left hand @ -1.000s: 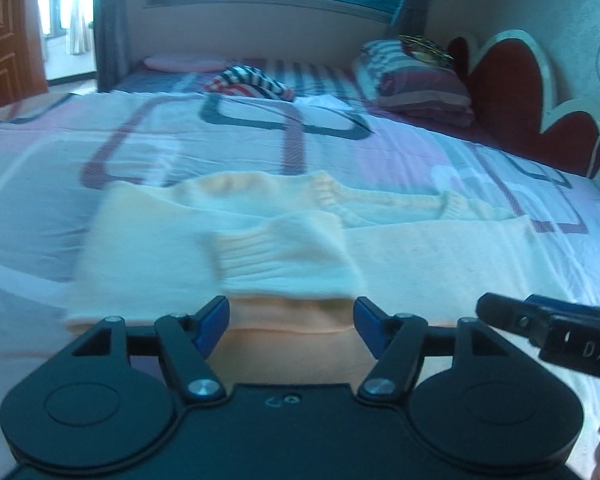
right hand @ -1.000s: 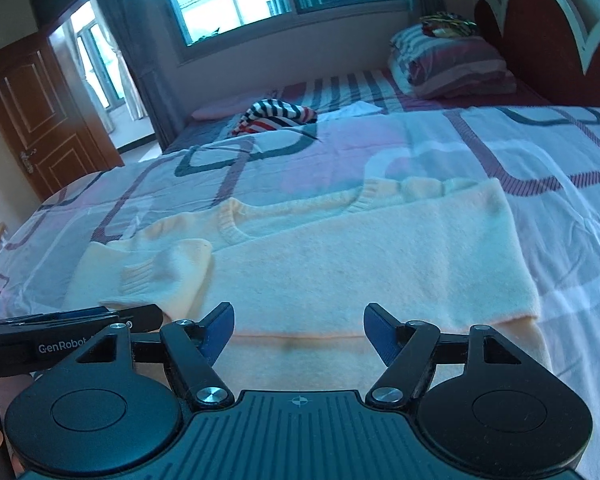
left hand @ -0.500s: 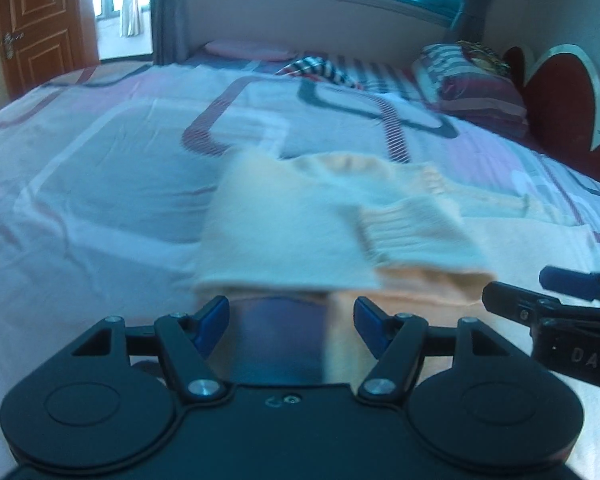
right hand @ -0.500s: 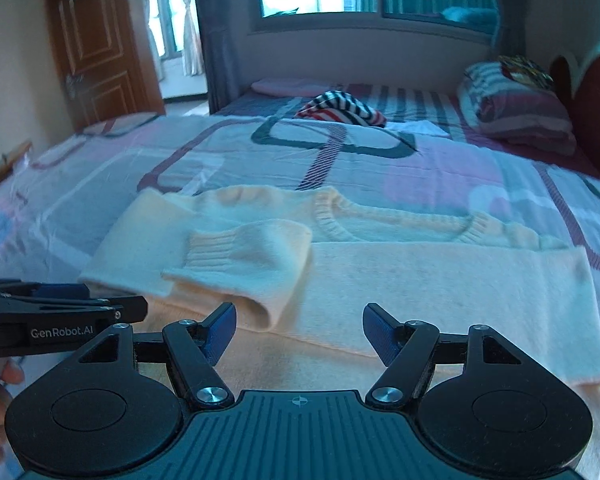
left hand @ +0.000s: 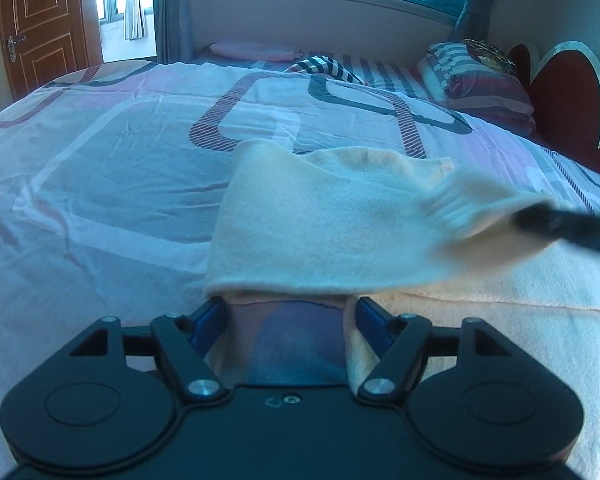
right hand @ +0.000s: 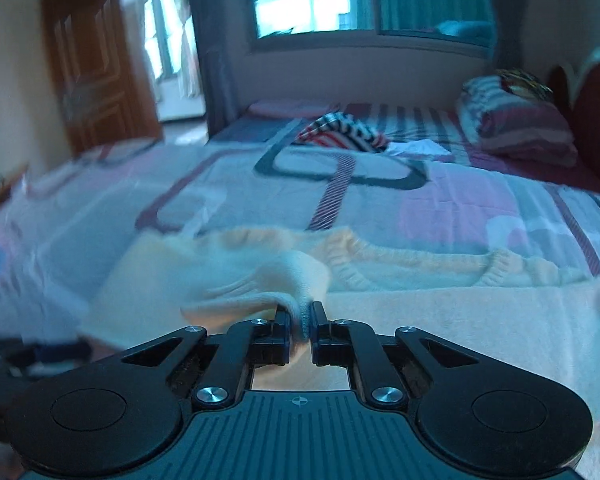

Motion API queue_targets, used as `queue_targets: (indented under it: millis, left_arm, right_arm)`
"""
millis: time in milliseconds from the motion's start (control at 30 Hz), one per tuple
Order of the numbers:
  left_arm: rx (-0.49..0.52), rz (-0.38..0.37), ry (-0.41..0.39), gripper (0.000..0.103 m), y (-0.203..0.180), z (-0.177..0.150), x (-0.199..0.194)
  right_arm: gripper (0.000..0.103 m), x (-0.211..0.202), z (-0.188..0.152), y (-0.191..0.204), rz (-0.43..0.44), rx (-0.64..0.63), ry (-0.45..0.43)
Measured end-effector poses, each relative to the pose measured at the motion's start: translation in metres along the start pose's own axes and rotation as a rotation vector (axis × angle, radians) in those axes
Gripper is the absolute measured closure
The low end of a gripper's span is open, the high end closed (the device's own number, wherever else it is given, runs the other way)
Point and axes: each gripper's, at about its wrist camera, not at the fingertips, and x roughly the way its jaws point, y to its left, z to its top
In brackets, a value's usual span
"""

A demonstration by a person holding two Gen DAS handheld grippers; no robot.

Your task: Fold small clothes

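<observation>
Cuff first: my right gripper [right hand: 300, 330] has just been closing, and its jaws are now pinched tight on the ribbed end of the sleeve [right hand: 260, 284] of the pale cream knitted sweater [right hand: 460, 320], a fold of soft knit squeezed between the pads. I took it at the cuff because that is the sleeve's free end, the part that can carry the rest across the body.

The sweater lies flat on the quilted bedspread with purple and grey loop patterns [left hand: 100, 184], neckline away from me, its body stretching off to my right. From my left wrist view, the sleeve is draped across the chest, and the dark tip of the right gripper [left hand: 572, 226] shows at the blurred cuff [left hand: 472, 204].

My left gripper [left hand: 290, 320] stands well open, with its blue pads [left hand: 208, 318] either side of the near hem of the sweater. Fabric lies between them, but neither pad presses on it, so that hand holds nothing. I judge it is parked there to take the hem once the sleeve is settled, or to hold the body down.

A striped garment [right hand: 344, 132] and folded striped bedding [right hand: 516, 120] lie well apart at the far end, near the dark red headboard [left hand: 564, 96].

The sleeve fold is, I think, the step in hand; the body folds are not yet done.
</observation>
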Motion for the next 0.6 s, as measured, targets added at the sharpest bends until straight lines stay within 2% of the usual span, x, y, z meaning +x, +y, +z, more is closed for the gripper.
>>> queue_targets:
  millis: [167,233,367,500,600]
  left_arm:
    - [0.016,0.005,-0.019,0.033,-0.008,-0.001,0.002]
    - [0.024,0.007,-0.035,0.036,-0.013,-0.003,0.002]
    - [0.036,-0.004,-0.076,0.058,-0.019,-0.007,0.002]
    - [0.053,-0.039,-0.1,0.087,-0.025,-0.01,0.002]
    - [0.064,-0.03,-0.11,0.089,-0.029,-0.011,0.001]
  right_arm:
    - [0.095,-0.035,0.012,-0.058,-0.017,0.185,-0.029]
    - [0.095,-0.046,0.012,-0.083,-0.024,0.253,-0.024]
    - [0.095,-0.055,-0.001,-0.13,-0.063,0.39,0.01]
    - [0.094,-0.058,-0.018,-0.16,-0.078,0.481,0.057]
    - [0.094,-0.064,-0.024,-0.171,-0.128,0.503,0.047]
